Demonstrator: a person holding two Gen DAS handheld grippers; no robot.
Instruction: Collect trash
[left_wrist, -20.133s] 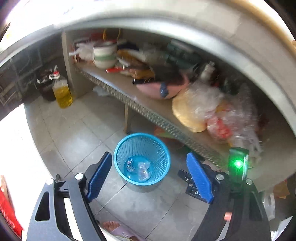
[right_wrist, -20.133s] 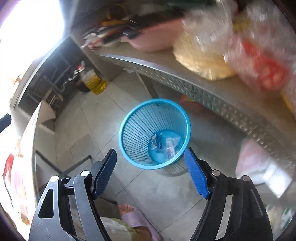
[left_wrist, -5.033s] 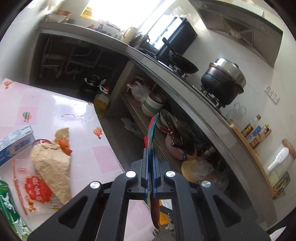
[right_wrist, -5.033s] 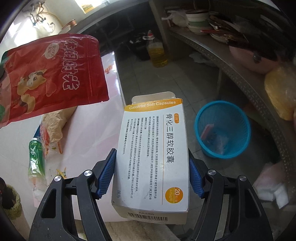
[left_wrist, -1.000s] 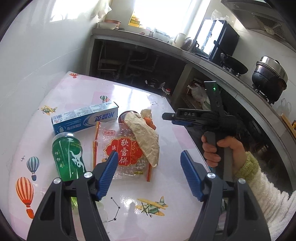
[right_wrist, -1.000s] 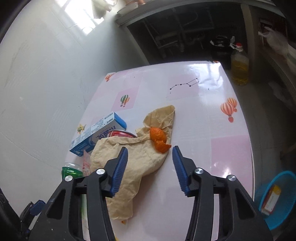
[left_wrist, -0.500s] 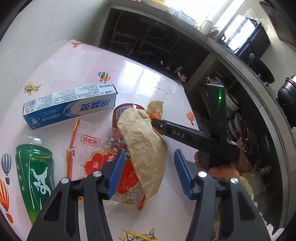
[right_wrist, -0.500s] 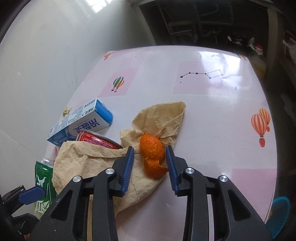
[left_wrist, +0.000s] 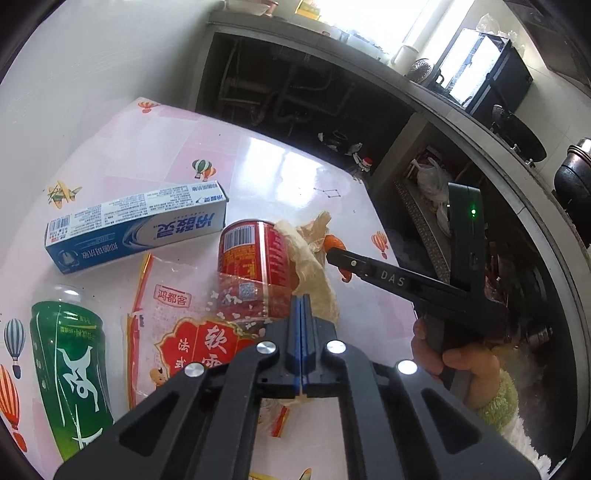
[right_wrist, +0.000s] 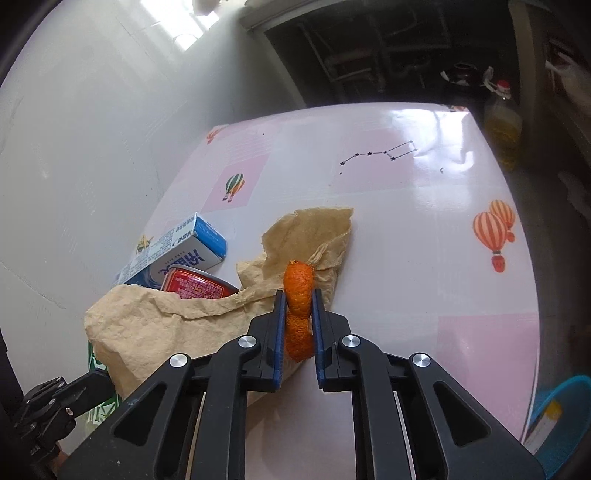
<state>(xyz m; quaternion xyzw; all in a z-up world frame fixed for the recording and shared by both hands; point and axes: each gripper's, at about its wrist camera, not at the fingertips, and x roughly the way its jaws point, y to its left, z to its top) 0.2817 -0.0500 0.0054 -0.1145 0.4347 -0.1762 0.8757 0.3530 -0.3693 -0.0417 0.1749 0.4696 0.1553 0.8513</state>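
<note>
Glossy pink table (right_wrist: 424, 236), bare upper right; right gripper (right_wrist: 299, 299) just clamped on bumpy orange peel (right_wrist: 298, 284); left gripper (left_wrist: 302, 306) just pinched shut on crinkled brown paper (left_wrist: 314, 266).

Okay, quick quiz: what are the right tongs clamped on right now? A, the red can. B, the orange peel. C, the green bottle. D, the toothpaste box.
B: in the right wrist view the right tongs are shut on the orange peel, which lies on the brown paper, while the toothpaste box and red can sit off to the left, untouched.
</note>
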